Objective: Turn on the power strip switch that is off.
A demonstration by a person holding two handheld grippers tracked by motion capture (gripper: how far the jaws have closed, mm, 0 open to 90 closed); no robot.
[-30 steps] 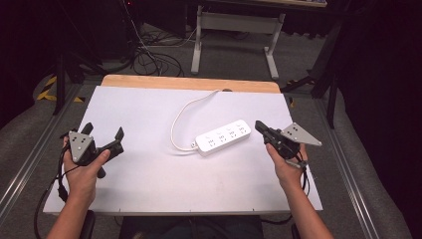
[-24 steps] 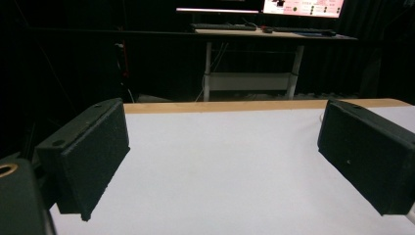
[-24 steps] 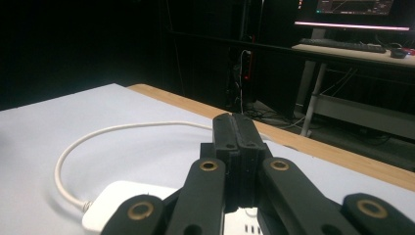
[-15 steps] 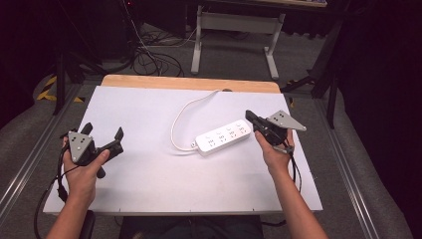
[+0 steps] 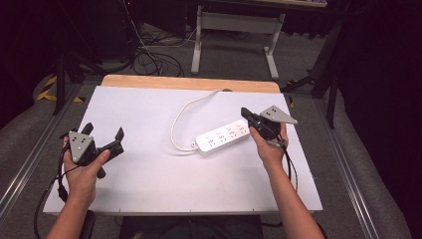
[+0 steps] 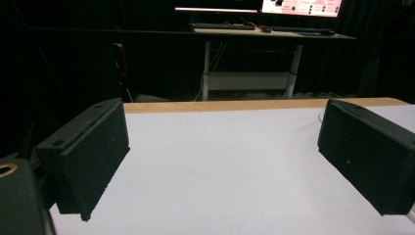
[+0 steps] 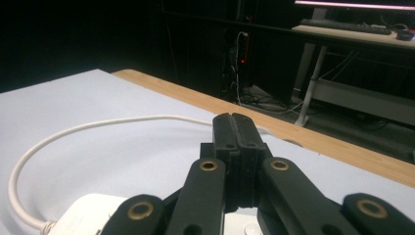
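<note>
The power strip (image 5: 222, 139) lies right of the table's (image 5: 149, 189) centre, its cord (image 5: 186, 113) curling toward eleven o'clock. The right gripper (image 5: 247, 114) (jaws pressed together, empty) sits over the strip's three-o'clock end. The left gripper (image 5: 103, 133), jaws wide apart, rests at eight o'clock.

Lab: black curtains, monitors (image 6: 298, 7) on desk (image 6: 264, 33), floor cables (image 5: 149, 55).

We count one white power strip (image 5: 222, 139) with one white cord (image 5: 185, 113) on one bench (image 5: 149, 184), lying at about two o'clock from its middle. We hold two grippers: left gripper (image 5: 103, 138), right gripper (image 5: 246, 113).
</note>
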